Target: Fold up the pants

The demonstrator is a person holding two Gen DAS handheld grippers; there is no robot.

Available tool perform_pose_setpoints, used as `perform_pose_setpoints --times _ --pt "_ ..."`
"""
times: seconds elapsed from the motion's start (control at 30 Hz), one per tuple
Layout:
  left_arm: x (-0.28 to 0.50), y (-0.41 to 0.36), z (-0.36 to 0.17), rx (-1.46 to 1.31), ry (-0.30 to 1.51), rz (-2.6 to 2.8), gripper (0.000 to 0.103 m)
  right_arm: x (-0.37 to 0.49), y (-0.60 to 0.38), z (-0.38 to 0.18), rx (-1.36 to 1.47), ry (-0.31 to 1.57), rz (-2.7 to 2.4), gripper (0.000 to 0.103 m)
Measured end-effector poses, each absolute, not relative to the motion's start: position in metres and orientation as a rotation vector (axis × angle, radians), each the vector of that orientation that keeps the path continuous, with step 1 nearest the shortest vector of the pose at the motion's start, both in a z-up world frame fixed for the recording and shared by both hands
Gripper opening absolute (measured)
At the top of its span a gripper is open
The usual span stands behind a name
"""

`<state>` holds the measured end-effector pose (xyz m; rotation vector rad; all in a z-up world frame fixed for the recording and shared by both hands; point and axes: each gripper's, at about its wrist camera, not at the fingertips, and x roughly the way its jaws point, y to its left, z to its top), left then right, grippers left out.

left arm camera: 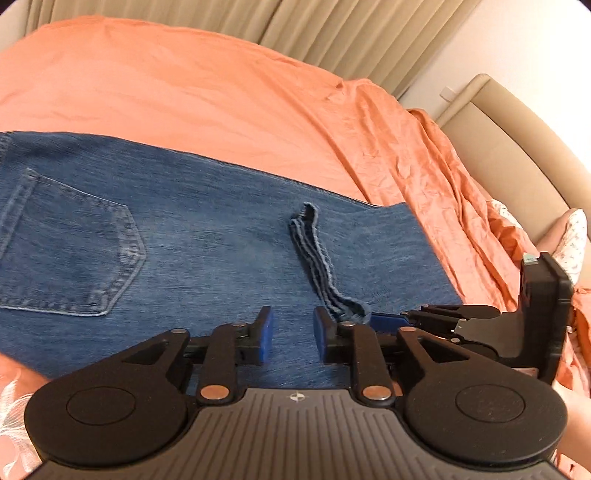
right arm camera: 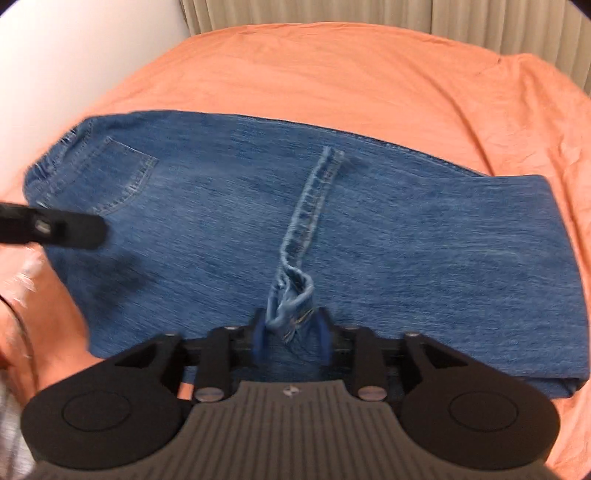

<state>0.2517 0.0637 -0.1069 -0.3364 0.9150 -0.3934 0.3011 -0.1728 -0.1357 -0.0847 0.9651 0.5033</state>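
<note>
Blue jeans (left arm camera: 192, 236) lie folded on an orange bed sheet (left arm camera: 221, 92), back pocket (left arm camera: 70, 251) at the left. The leg hems (left arm camera: 314, 258) lie across the middle of the denim. My left gripper (left arm camera: 293, 334) hovers low over the near edge of the jeans, jaws apart with nothing between them. In the right wrist view the jeans (right arm camera: 424, 236) fill the middle, and my right gripper (right arm camera: 291, 338) stands open around the bunched end of the hem (right arm camera: 290, 291), its pads clear of it. The left gripper (right arm camera: 74, 229) shows there as a black finger at the left.
Beige curtains (left arm camera: 332, 33) hang behind the bed. A padded beige headboard (left arm camera: 517, 155) and a patterned pillow (left arm camera: 576, 240) sit at the right. The sheet (right arm camera: 332, 74) stretches beyond the jeans. A person's hand (right arm camera: 22, 314) shows at the lower left of the right wrist view.
</note>
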Motion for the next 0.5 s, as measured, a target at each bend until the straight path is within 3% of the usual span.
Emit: perform_pose_setpoints --times 0.13,0.27,0.5 --pt "0.27 0.056 -0.112 -0.41 0.928 -0.424 0.04 0.297 -0.187 -0.123 -0.042 0.929 0.505 0.051" --pt "0.297 0.047 -0.124 -0.519 0.939 -0.439 0.041 0.296 -0.21 -0.116 0.002 0.841 0.368 0.058" --pt "0.357 0.03 -0.159 -0.618 0.989 -0.397 0.041 0.317 -0.256 -0.125 0.08 0.783 0.211 0.058"
